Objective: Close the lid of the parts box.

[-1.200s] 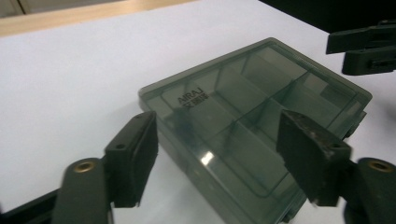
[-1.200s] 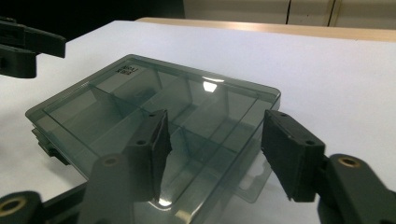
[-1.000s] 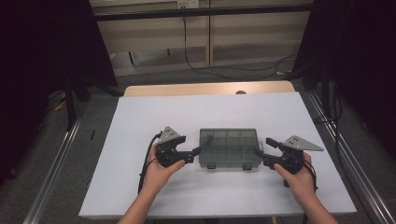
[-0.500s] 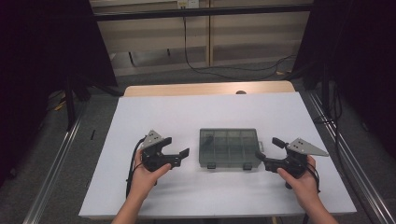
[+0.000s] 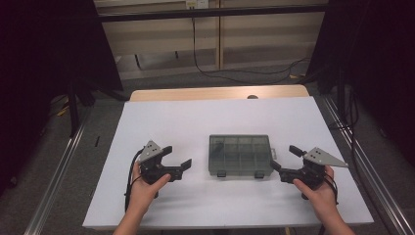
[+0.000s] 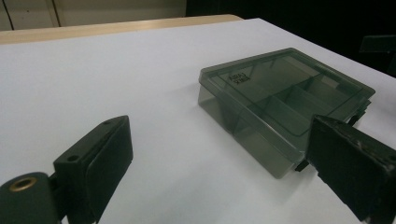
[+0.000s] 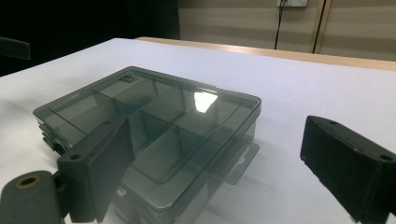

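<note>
- Counter [image 5: 195,122]: white top, dark room around, I see cables on the floor beyond.
- Box [image 5: 240,155]: smoky clear, lid shut, divided inside, lying flat near the counter's front, between my grippers.
- Left gripper [image 5: 177,158]: fingers spread, apart from the box.
- Right gripper [image 5: 284,157]: fingers spread, just beside the box's right end.

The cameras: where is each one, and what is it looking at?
High view: above the table, looking down; both hands, left tool, right tool.
Left gripper view: on the left tool, facing the grey box; open jaws.
Right gripper view: on the right tool, facing it from the other side.
All share the box.
</note>
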### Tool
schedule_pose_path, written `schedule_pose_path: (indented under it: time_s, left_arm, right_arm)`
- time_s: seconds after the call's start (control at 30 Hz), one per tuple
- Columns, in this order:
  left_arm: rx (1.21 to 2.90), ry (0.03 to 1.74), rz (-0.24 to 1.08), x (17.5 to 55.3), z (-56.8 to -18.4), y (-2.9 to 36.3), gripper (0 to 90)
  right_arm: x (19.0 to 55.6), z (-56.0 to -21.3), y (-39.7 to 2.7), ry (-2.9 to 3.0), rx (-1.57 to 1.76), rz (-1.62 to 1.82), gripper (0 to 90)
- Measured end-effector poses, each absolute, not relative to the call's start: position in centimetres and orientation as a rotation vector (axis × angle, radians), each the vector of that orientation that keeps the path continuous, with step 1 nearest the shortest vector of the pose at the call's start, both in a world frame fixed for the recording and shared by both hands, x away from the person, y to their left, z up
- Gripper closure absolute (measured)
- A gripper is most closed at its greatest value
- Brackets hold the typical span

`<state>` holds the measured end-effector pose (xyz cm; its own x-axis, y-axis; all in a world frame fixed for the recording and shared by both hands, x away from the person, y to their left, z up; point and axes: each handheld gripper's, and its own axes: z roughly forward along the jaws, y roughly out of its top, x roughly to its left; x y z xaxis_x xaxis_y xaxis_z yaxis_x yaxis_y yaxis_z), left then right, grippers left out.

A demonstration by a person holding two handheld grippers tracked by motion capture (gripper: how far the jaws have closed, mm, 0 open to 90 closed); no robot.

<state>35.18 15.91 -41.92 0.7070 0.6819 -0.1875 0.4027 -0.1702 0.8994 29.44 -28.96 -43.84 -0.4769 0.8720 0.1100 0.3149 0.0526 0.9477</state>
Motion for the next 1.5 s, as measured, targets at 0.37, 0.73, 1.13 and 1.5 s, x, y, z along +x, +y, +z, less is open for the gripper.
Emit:
schedule_pose_path:
  time_s: [0.37, 0.73, 1.13, 1.5]
  left_arm:
    - [1.765, 0.844, 0.352, 34.6, -41.9, 17.3, 5.9]
    - [1.766, 0.85, 0.368, 34.2, -42.1, 18.5, 5.8]
    - [1.769, 0.839, 0.376, 33.8, -42.2, 19.4, 5.7]
    - [1.768, 0.854, 0.391, 33.4, -42.7, 20.9, 5.5]
  right_arm:
    - [29.3, -43.9, -28.9, 1.831, 1.186, 1.438, 7.5]
    - [29.3, -44.0, -28.9, 1.836, 1.176, 1.434, 6.9]
    - [29.3, -44.0, -28.8, 1.836, 1.173, 1.435, 6.9]
    - [29.2, -44.0, -28.9, 1.837, 1.166, 1.434, 6.9]
